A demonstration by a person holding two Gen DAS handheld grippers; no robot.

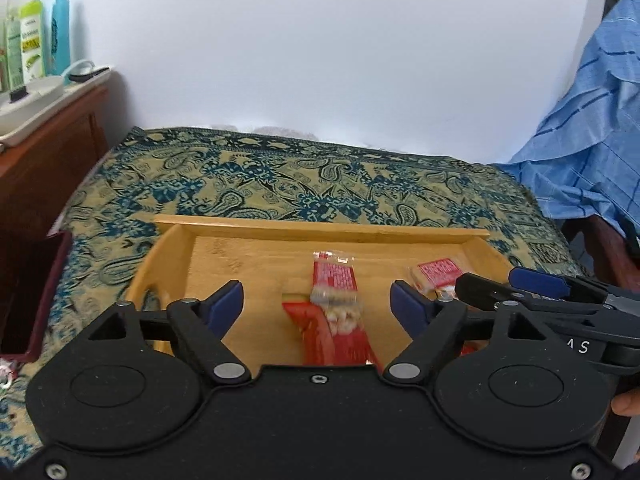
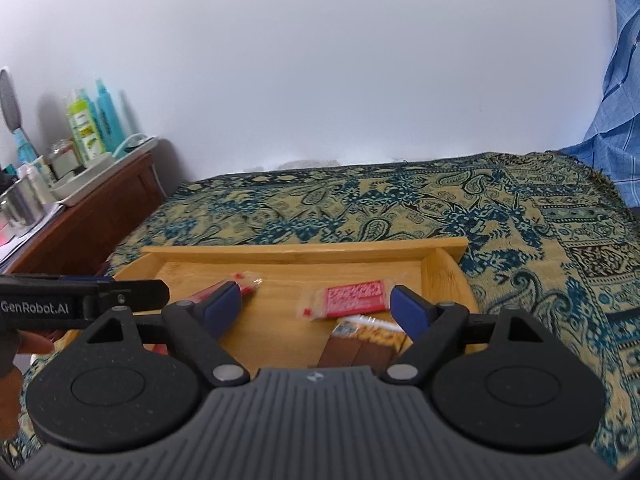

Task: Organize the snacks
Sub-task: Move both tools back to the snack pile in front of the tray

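Note:
A wooden tray (image 1: 320,227) (image 2: 304,251) lies on the patterned cloth and holds several wrapped snacks. In the left wrist view, two red snack packets (image 1: 334,276) lie stacked in the tray's middle, and a small red-labelled packet (image 1: 436,274) lies at the right. My left gripper (image 1: 317,304) is open and empty above the red packets. In the right wrist view, the red-labelled packet (image 2: 352,299) lies mid-tray with a brown snack bar (image 2: 362,346) in front of it. My right gripper (image 2: 316,306) is open and empty above them. Each gripper shows in the other's view, the right one (image 1: 520,288) and the left one (image 2: 80,300).
A dark red box (image 1: 28,300) stands left of the tray. A wooden cabinet (image 1: 48,152) at the far left carries bottles (image 1: 32,44) in a white tray. Blue cloth (image 1: 592,128) hangs at the right. The patterned cloth (image 2: 520,220) stretches behind the tray to the wall.

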